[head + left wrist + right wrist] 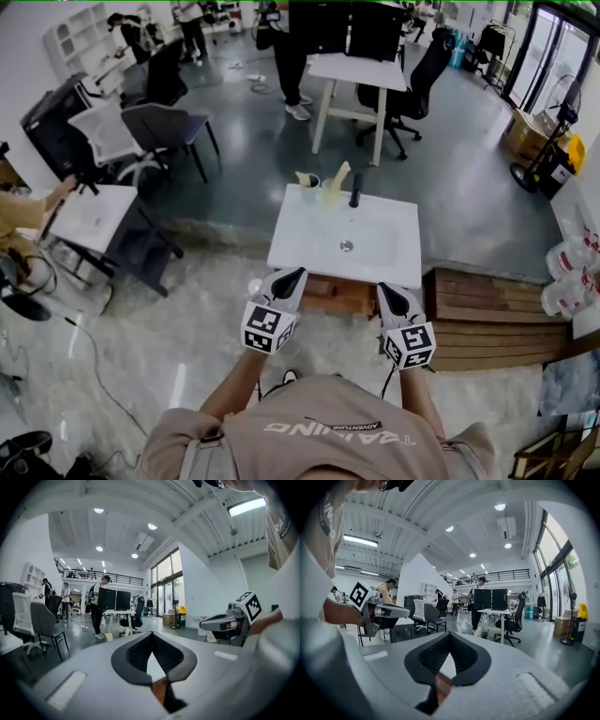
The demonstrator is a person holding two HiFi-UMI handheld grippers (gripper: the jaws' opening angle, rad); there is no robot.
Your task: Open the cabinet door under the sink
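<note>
The white sink (380, 246) stood in the middle of the floor. The wooden cabinet (337, 294) that carries the door sat directly beneath the sink, showing from above only as a brown strip under the sink's near edge, too steeply seen to tell how the door stood. The left gripper (297, 274) hovered at the sink's near left corner, its jaws closed tip to tip with nothing held; through the slit below the tips only a sliver of white basin and brown wood showed. The right gripper (385, 290) hung at the sink's near right corner, likewise closed and empty. Whether either gripper touched the cabinet could not be told. A black faucet (356, 189) rose at the sink's far edge, with a cup (308, 188) just left of it. A low wooden platform (492, 319) lay just right of the sink, a white desk (89, 217) well to its left, and a white table (361, 69) far behind it.
</note>
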